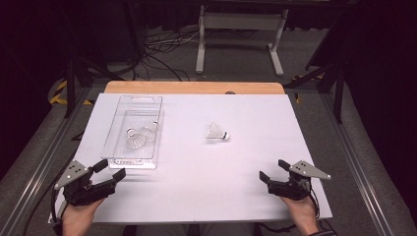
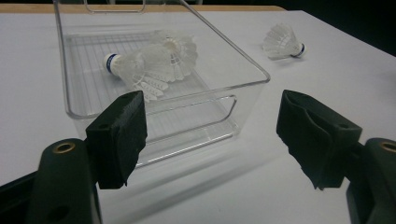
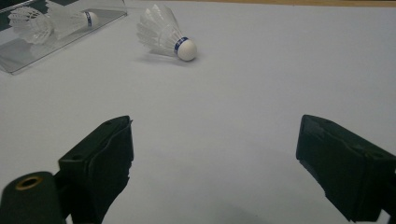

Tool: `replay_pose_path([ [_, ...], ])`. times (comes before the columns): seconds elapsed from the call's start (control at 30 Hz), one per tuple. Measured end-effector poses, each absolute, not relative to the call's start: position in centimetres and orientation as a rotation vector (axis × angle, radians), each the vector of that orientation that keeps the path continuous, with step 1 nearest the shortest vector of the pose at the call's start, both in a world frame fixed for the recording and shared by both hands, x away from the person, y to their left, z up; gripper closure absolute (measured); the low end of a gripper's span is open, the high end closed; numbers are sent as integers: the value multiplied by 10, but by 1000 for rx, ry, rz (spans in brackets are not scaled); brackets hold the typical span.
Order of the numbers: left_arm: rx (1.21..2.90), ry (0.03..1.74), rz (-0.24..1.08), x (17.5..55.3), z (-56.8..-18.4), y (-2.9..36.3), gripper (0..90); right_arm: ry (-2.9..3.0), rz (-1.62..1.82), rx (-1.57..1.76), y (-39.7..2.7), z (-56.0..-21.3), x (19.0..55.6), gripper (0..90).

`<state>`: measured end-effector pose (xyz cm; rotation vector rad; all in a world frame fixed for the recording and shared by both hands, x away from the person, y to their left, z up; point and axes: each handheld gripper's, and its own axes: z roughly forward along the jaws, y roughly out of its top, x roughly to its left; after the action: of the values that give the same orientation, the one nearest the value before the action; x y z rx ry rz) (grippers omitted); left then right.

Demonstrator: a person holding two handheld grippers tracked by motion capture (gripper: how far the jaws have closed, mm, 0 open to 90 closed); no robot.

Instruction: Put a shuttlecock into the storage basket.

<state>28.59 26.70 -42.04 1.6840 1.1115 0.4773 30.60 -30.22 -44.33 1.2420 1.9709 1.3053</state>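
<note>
Both grippers, left and right, wide open, holding nothing. Loose shuttlecock mid-table, well apart from bin. Next, probably: reach with right, pinch it.

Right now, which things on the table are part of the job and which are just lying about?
Job: white feather shuttlecock lying loose on the table; clear plastic bin; two white shuttlecocks in it; both open grippers.
Lying about: white metal frame on the floor; floor cables.
</note>
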Motion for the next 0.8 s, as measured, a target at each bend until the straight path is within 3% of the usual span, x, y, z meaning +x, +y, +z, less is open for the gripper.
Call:
replay_pose_path([
  [0.8,1716,1035,442,298,-412,242,260,1969,1310,1236,-303,-443,306,118],
])
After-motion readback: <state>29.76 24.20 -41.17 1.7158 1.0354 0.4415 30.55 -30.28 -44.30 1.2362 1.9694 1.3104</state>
